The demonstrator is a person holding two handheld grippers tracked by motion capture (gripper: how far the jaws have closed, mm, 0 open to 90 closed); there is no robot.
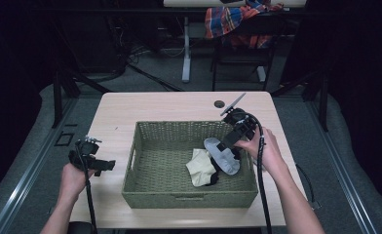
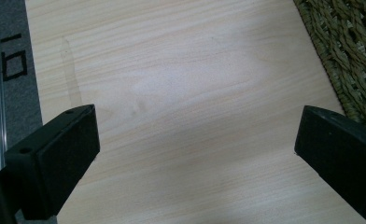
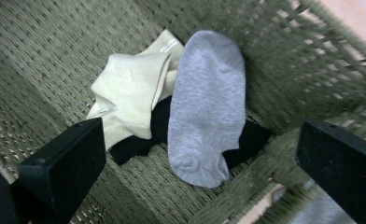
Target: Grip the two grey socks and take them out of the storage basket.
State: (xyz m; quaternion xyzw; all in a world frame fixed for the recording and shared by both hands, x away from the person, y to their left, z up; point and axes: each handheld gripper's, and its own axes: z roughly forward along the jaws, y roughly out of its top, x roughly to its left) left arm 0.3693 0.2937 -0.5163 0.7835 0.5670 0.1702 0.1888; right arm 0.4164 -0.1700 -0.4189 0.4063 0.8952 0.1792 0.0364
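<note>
Dim room, dark floor; pale wooden table (image 1: pixel 155 105) with woven basket (image 1: pixel 145 187) at its centre, reaching to the near edge.

Inside basket, toward right wall and near-right corner: grey sock (image 3: pixel 208 105) lying flat on top, overlapping a cream sock (image 3: pixel 130 93) to its left and a black sock (image 3: pixel 251 137) beneath. All three touching, loosely piled.

Right gripper (image 1: pixel 228 141) held over basket's right side, pointed down at the pile. Jaws spread wide, nothing between them, no contact with any sock.

Left gripper (image 1: pixel 99 163) off basket's left wall, above bare table near left edge. Jaws spread wide, empty, just clear of wood.

Judged risks:
- Closing on grey sock likely to catch cream or black sock too, given overlap.
- Thin limp fabric on rough weave: jaws could pinch wicker strands or slip off a shallow fold.
- Approach close to right wall: outer jaw may snag rim or nudge basket across table.
</note>
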